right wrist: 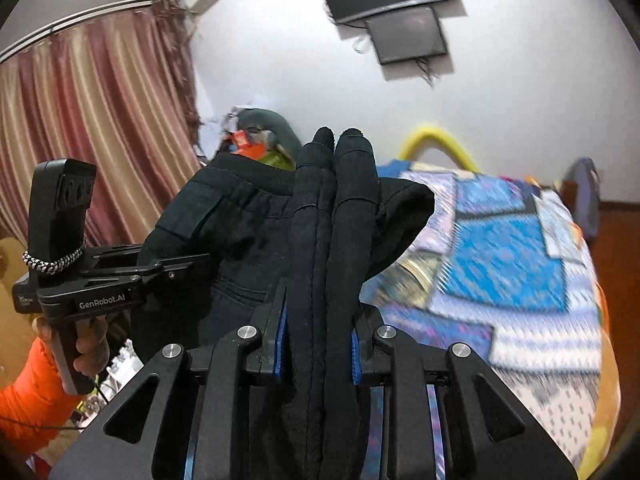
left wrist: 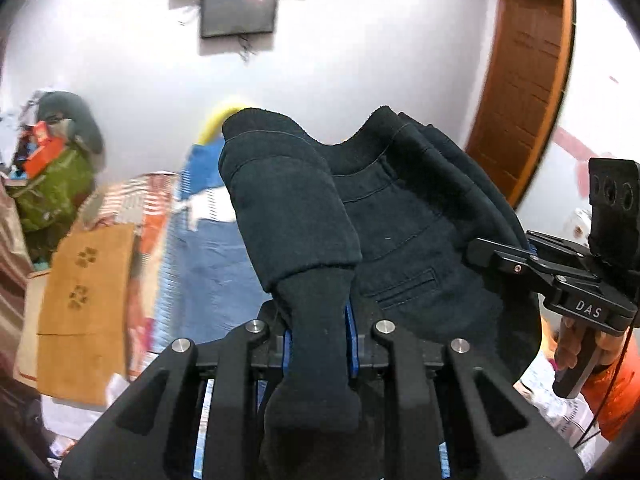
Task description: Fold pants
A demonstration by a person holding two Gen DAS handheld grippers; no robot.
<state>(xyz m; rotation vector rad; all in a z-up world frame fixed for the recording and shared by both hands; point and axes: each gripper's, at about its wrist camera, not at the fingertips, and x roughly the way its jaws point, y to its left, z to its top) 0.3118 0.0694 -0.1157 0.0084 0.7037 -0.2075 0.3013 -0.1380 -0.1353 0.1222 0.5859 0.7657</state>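
Two hand-held grippers, left point(left wrist: 318, 344) and right point(right wrist: 318, 344), each clamp the pants point(left wrist: 400, 216): soft, limp, thick fabric; grip at seamed edges.

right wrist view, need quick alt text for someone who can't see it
The right gripper is clamped on bunched dark pants, held up above a blue patchwork bedspread. The left gripper grips the same pants from the left.

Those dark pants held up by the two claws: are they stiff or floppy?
Probably floppy: the pants sag between the left claw and right claw. Likely thickish, since bunched layers fill each grip. Seemingly not slippery; the fabric looks fuzzy.
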